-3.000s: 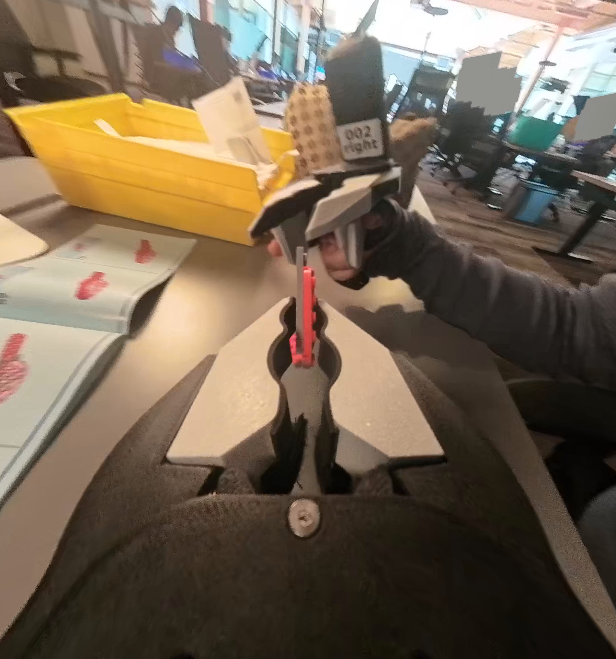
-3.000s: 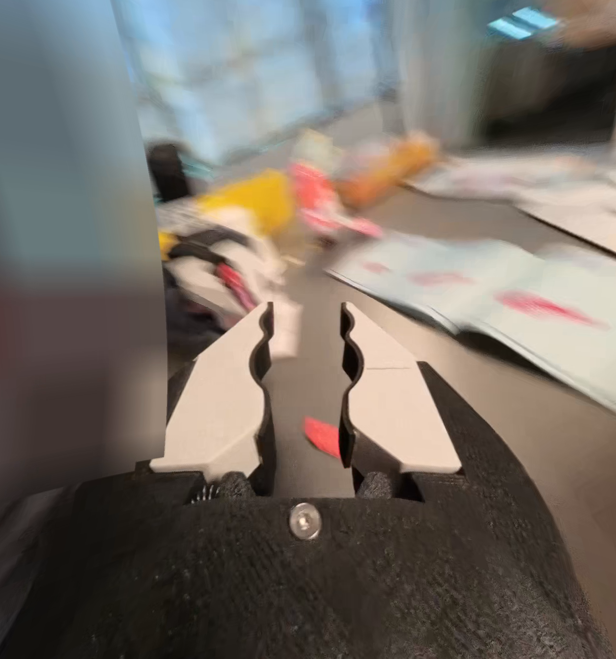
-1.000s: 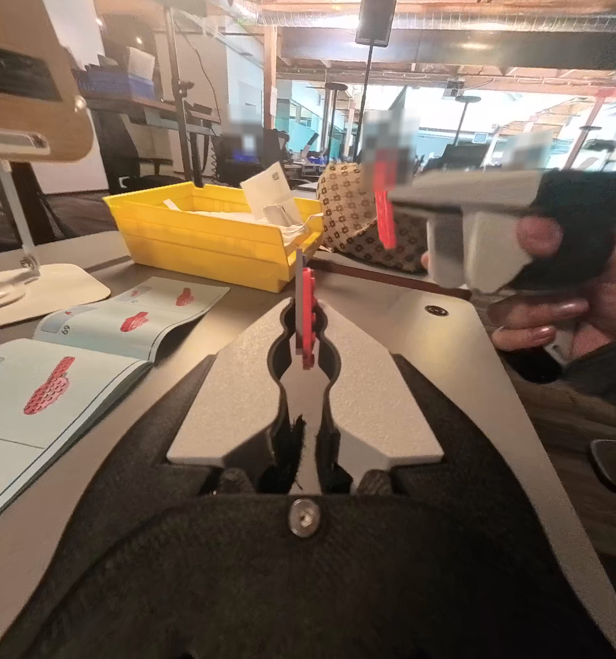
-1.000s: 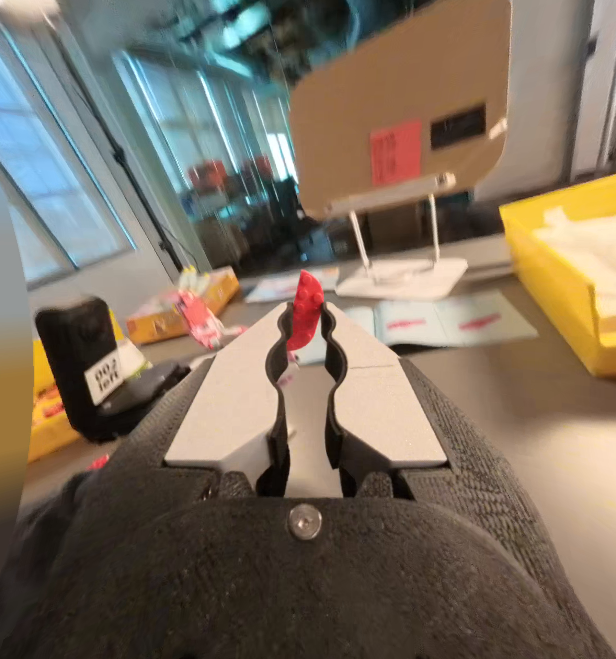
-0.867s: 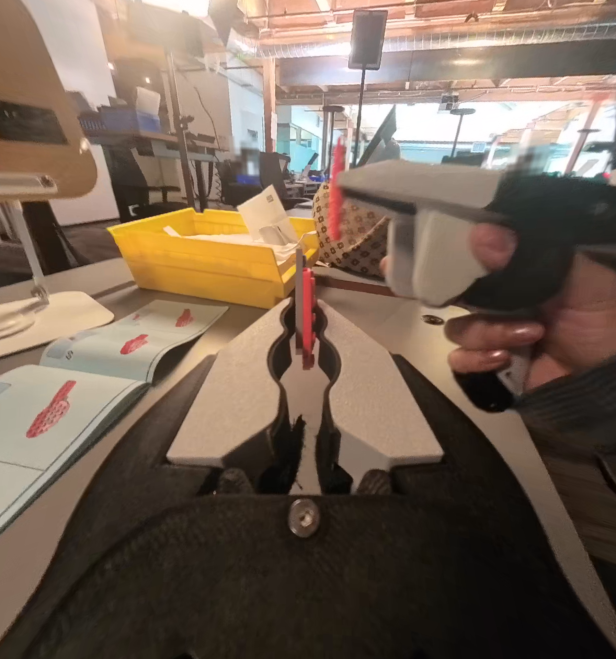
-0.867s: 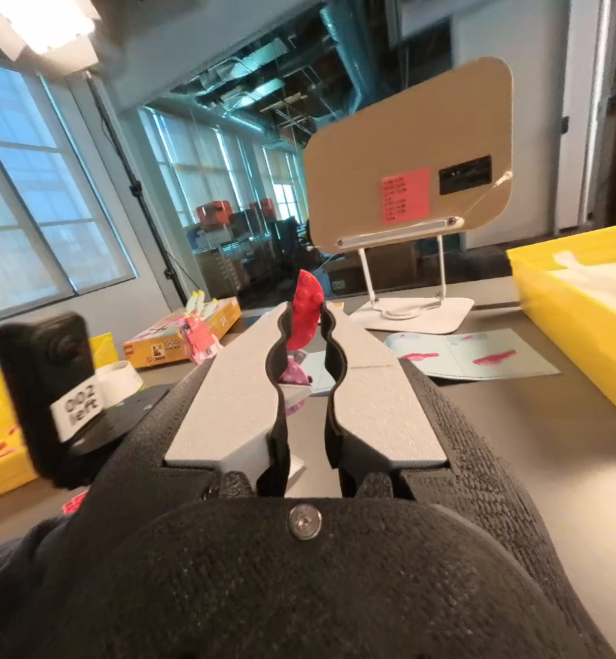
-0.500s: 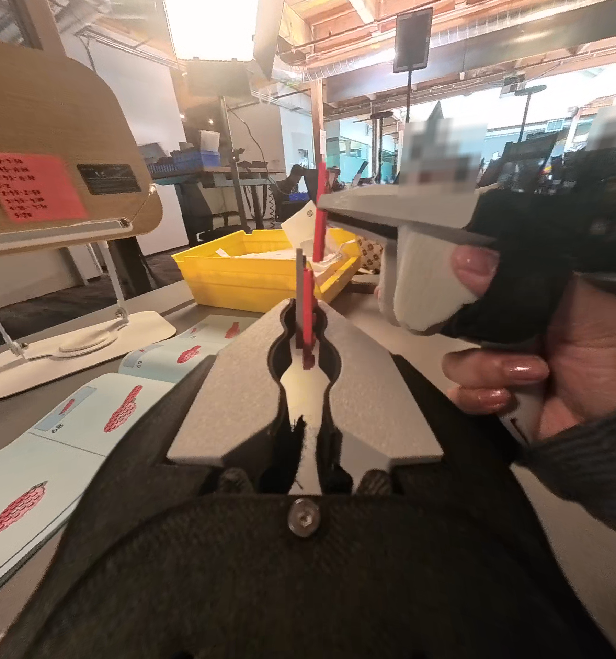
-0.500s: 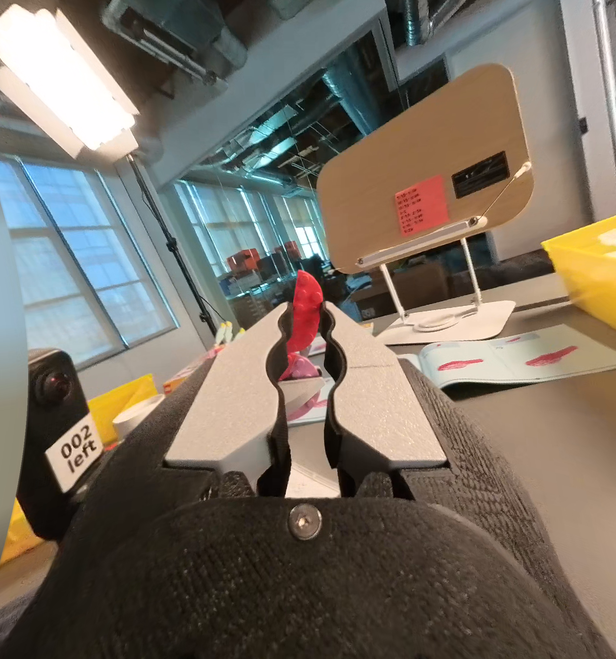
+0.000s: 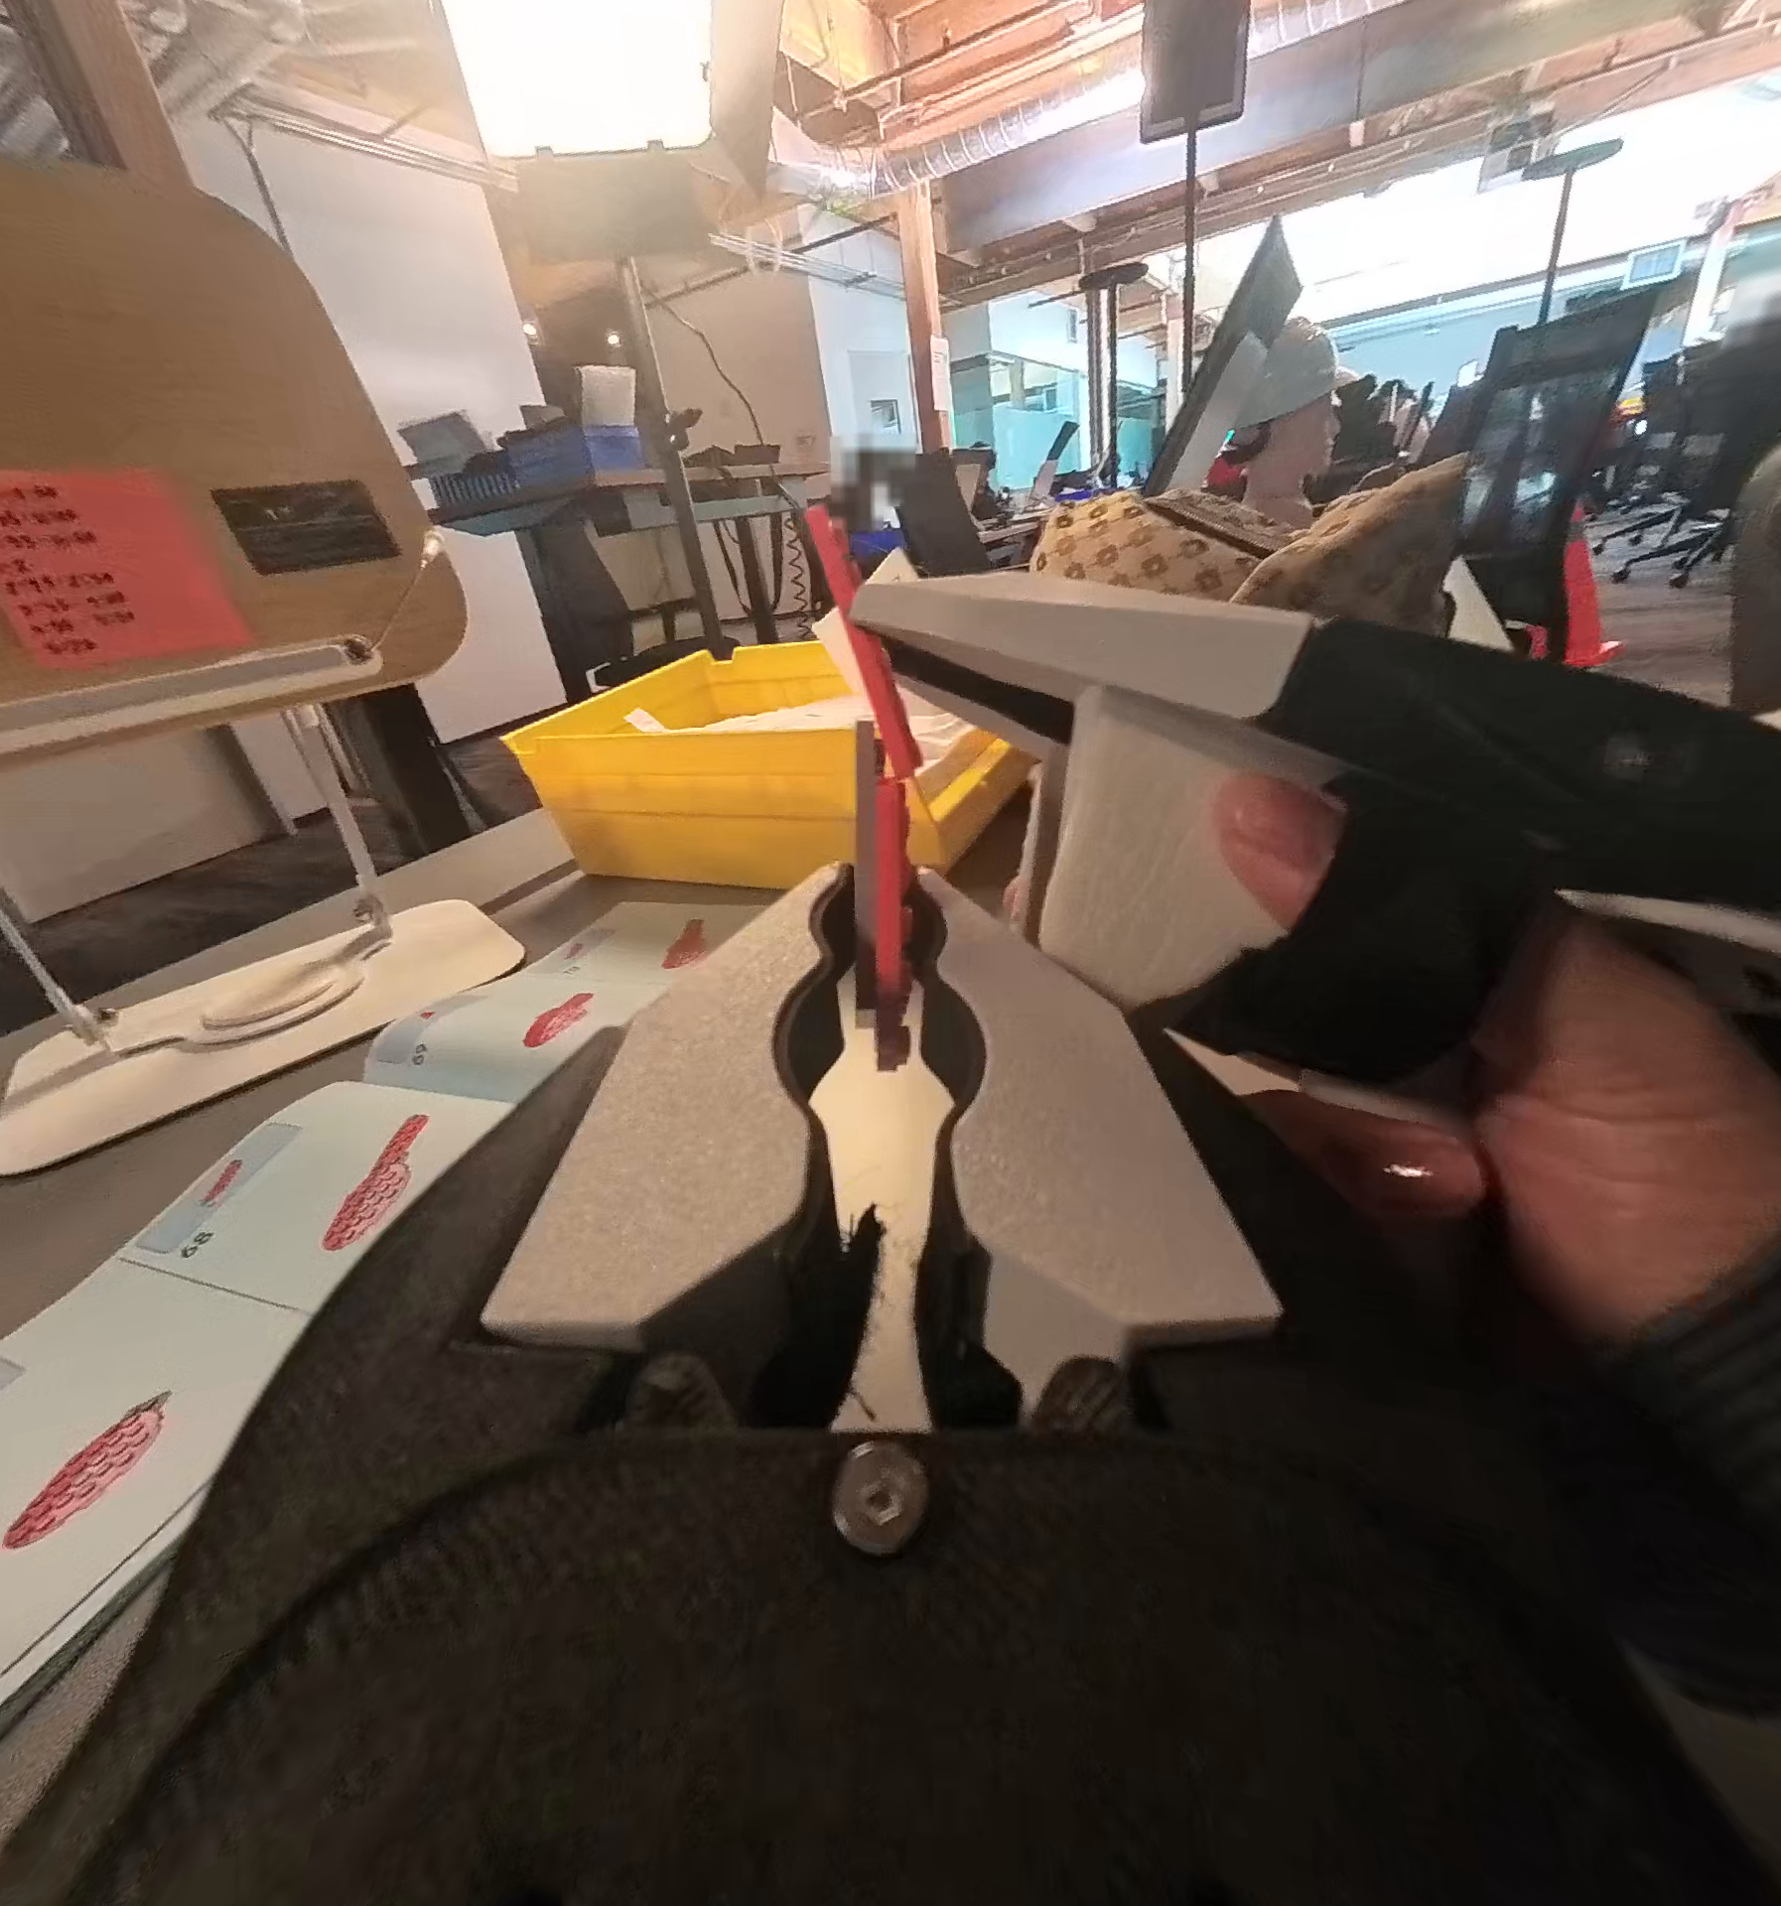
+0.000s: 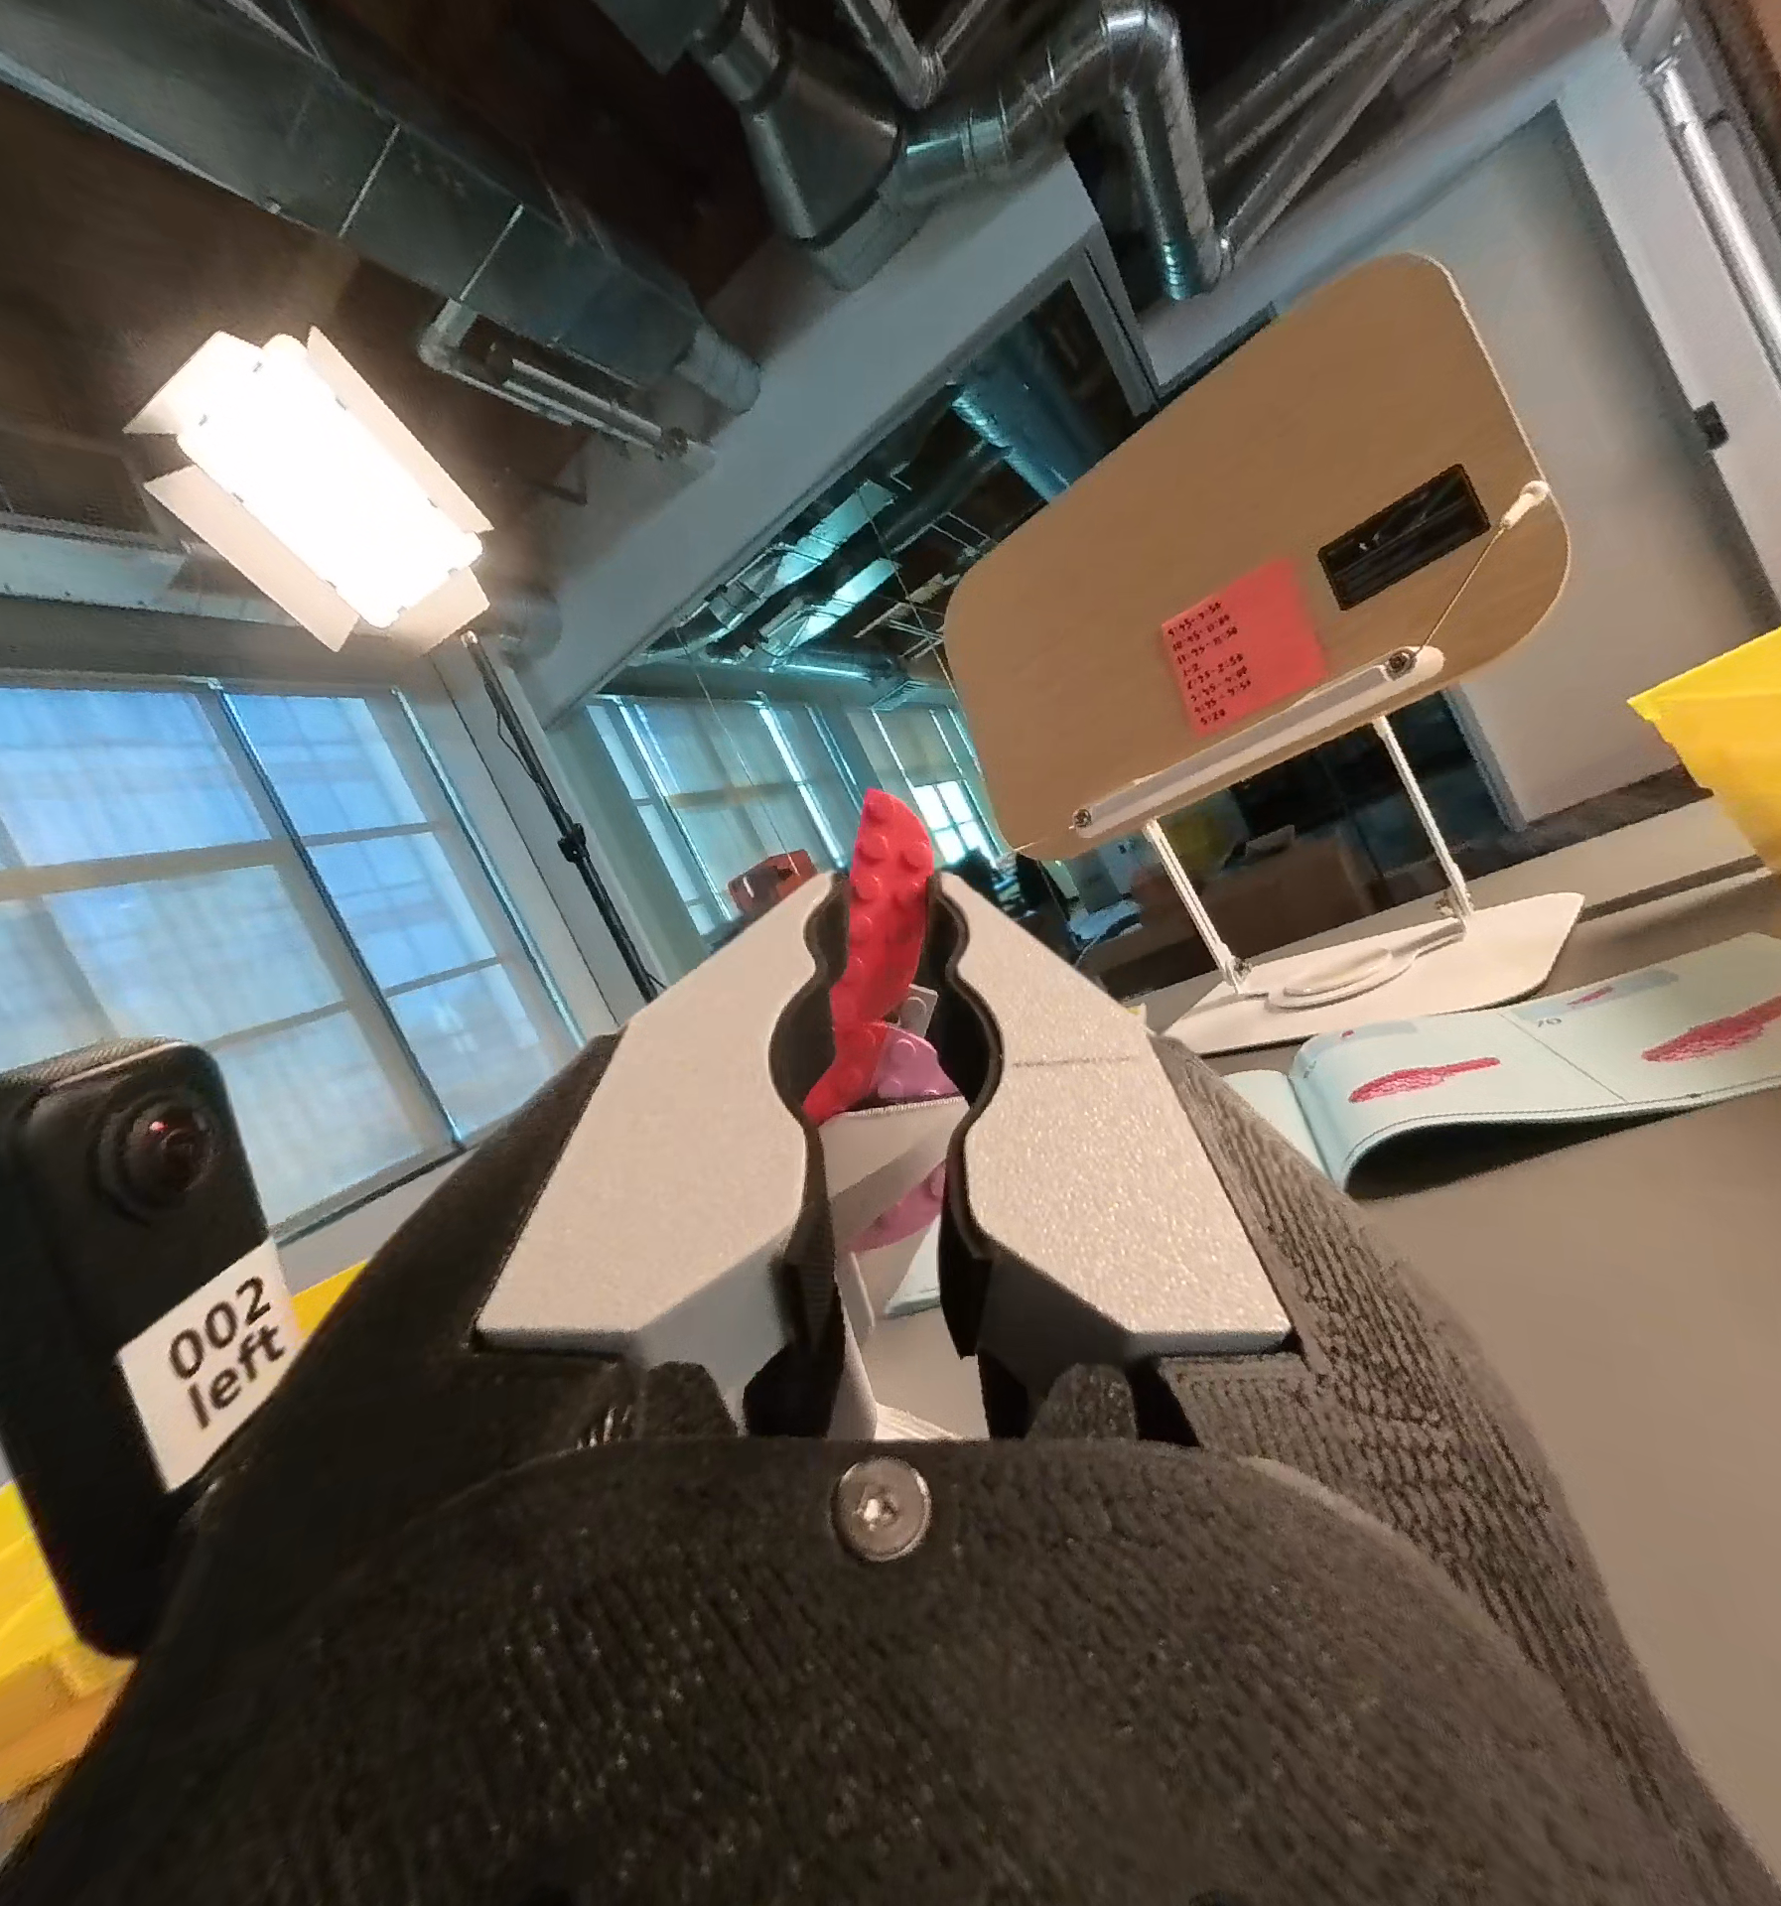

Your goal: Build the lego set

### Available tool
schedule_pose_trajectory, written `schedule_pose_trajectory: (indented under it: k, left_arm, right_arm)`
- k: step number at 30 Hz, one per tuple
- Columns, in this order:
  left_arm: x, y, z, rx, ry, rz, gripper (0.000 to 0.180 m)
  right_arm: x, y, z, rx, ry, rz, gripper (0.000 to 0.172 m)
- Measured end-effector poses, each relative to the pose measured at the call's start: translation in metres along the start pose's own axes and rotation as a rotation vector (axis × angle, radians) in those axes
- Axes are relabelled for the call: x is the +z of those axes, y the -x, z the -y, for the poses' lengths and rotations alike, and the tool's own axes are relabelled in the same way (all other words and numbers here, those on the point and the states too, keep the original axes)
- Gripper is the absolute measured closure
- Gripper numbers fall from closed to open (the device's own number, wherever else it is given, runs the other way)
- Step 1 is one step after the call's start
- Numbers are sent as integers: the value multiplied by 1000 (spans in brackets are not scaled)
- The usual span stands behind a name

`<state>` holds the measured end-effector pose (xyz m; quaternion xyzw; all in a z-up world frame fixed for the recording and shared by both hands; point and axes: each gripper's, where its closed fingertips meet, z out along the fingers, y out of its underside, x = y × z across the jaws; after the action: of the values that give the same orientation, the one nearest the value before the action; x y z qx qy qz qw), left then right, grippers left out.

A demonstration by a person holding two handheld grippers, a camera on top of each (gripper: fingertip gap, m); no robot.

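Left wrist view: left gripper (image 9: pixel 881 928) fingers clamp an upright grey-and-red plate stack (image 9: pixel 884 887), edge-on; right gripper (image 10: pixel 886 928) fingers clamp a red curved plate (image 10: pixel 881 928), long axis upward, touching the stack's top.

The wooden stand (image 9: pixel 123 433) is cut off at the left edge, and its red note (image 9: pixel 92 567) is blurred. The open booklet (image 9: pixel 144 1289) runs off the left edge of the desk view too. In the right wrist view the yellow bin (image 10: pixel 1763 763) shows only a corner (the rest lies past the right edge). The pink piece (image 10: pixel 902 1062) sits mostly hidden behind the red plate (image 10: pixel 881 928).
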<state>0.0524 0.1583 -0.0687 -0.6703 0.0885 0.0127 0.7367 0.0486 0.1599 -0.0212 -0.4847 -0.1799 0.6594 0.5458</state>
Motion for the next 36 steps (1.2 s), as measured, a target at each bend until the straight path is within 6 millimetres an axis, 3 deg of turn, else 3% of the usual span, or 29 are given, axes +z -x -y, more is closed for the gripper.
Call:
schedule_pose_trajectory:
  k: [10, 15, 22, 30, 34, 36]
  left_arm:
    - [-2, -2, 8, -271, -64, -168, 174]
    - [-2, 0, 8, -355, -82, -200, 174]
    - [-4, 25, 4, -635, -117, -165, 174]
    - [0, 25, -6, -954, -104, -314, 175]
    - [-1, 25, -5, -927, -92, -346, 174]
    - [-2, 14, -1, -876, -74, -410, 174]
  right_arm:
    - [3, -5, -10, -38, 90, 11, 159]
    - [5, -2, -15, -4, 219, 93, 159]
    - [-11, 16, -46, -220, 548, 270, 159]
    - [-7, 15, -59, -419, 737, 232, 161]
    - [-1, 16, -56, -476, 777, 200, 160]
    - [3, 17, -54, -509, 787, 191, 160]
